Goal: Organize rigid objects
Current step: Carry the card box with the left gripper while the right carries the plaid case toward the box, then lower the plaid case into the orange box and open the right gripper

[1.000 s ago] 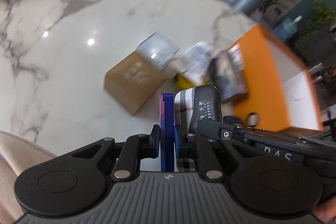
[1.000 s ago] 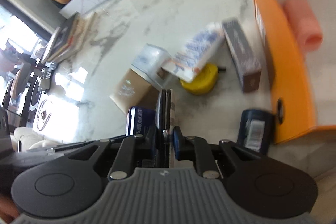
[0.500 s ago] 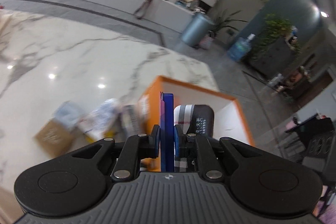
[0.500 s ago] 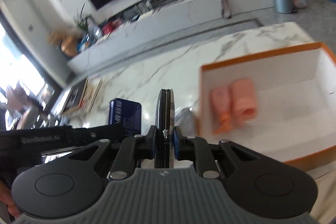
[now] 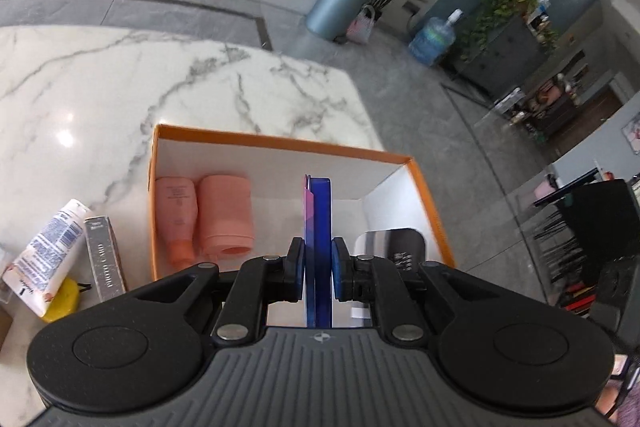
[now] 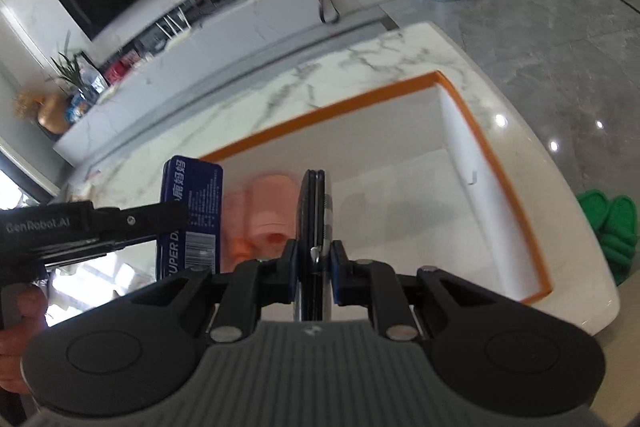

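While sitting at the corner of the white marble tabletop (image 5: pixel 120 79), the orange-rimmed white cardboard box (image 5: pixel 280 143) is holding a peach bottle (image 5: pixel 176 215) and a peach cylinder (image 5: pixel 226 215) along its left wall. Outside that wall, a grey carton (image 5: pixel 105 255), a white tube (image 5: pixel 48 251) and a yellow disc (image 5: pixel 60 301) are lying together. The left gripper (image 5: pixel 318 269) is clenching a flat blue tin (image 5: pixel 320 223) upright over the box, and the right gripper (image 6: pixel 314 269) is clamping a thin dark checked-edge case (image 6: pixel 314 211) above the box interior
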